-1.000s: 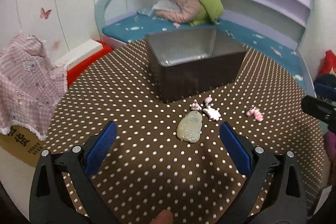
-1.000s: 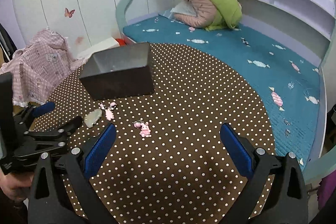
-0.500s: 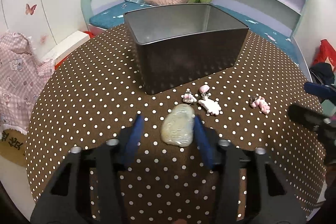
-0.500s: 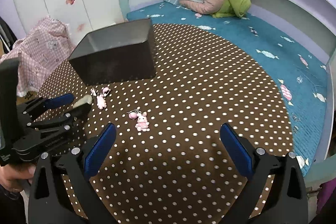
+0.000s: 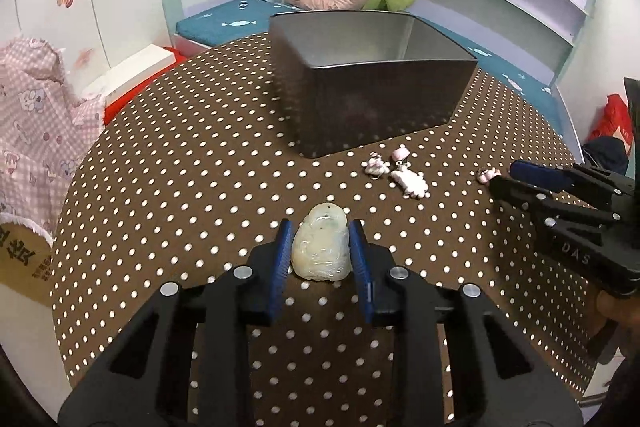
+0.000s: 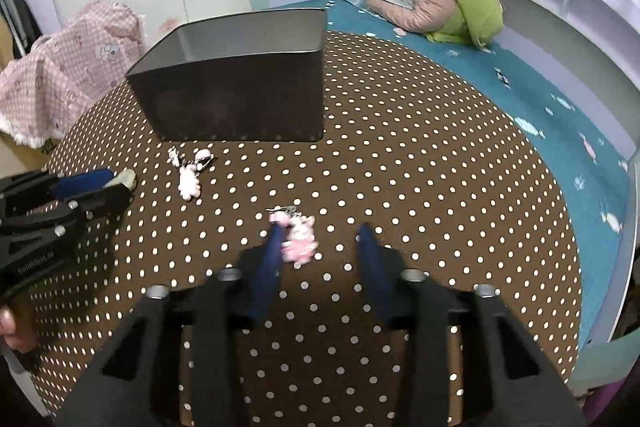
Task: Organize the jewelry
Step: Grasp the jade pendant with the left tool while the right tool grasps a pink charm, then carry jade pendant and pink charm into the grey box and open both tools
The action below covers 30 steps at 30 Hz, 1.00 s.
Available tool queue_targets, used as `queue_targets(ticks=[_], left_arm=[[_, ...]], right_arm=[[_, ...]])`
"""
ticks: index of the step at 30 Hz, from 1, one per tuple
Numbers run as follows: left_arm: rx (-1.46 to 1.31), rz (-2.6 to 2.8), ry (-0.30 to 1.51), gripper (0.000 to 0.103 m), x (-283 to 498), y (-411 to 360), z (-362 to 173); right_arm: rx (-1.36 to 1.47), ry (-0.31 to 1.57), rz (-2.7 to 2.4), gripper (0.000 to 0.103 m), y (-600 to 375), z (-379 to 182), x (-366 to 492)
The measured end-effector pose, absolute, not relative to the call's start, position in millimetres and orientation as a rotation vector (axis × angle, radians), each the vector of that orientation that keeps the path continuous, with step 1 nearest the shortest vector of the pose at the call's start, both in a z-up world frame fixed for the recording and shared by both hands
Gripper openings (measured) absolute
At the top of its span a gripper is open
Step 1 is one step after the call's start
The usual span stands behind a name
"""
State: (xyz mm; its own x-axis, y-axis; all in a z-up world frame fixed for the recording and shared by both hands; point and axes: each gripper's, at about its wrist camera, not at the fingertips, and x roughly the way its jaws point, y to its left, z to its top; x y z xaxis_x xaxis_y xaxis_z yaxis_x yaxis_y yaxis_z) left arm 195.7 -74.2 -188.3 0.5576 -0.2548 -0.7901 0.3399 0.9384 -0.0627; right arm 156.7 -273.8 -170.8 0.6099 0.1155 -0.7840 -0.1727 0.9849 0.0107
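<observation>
One smooth, oval jade pendant [image 5: 321, 247]

Your left gripper [image 5: 322, 247] clamps the pale jade pendant [image 5: 322, 251] on the dotted tablecloth [image 5: 180, 187], with pink charms [image 5: 400, 175] and the dark metal box [image 5: 372, 99] beyond it.

Left claw [image 5: 322, 251]: black frame, blue pads, silver screws | Right claw [image 6: 320, 251]: same build; "DAS" embossed, right edge of left view | Skin: lower left, right view
</observation>
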Motion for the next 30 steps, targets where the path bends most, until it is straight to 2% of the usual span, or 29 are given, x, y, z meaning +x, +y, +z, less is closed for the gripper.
queue_targets(ticks=[1,14,30], left_arm=[[0.096,-0.349,0.914,0.029,191,-71,-189],[0.055,-0.329,0.877,0.029,169,-46,-168],[0.044,-0.323,0.761,0.029,176,-40,-103]], right_arm=[[-0.076,0.900,0.173,0.015,-273,-171,155],[-0.047,0.865,0.216,0.014,-274,-150,146],[-0.156,0.679,0.266,0.014,-249,-59,150]])
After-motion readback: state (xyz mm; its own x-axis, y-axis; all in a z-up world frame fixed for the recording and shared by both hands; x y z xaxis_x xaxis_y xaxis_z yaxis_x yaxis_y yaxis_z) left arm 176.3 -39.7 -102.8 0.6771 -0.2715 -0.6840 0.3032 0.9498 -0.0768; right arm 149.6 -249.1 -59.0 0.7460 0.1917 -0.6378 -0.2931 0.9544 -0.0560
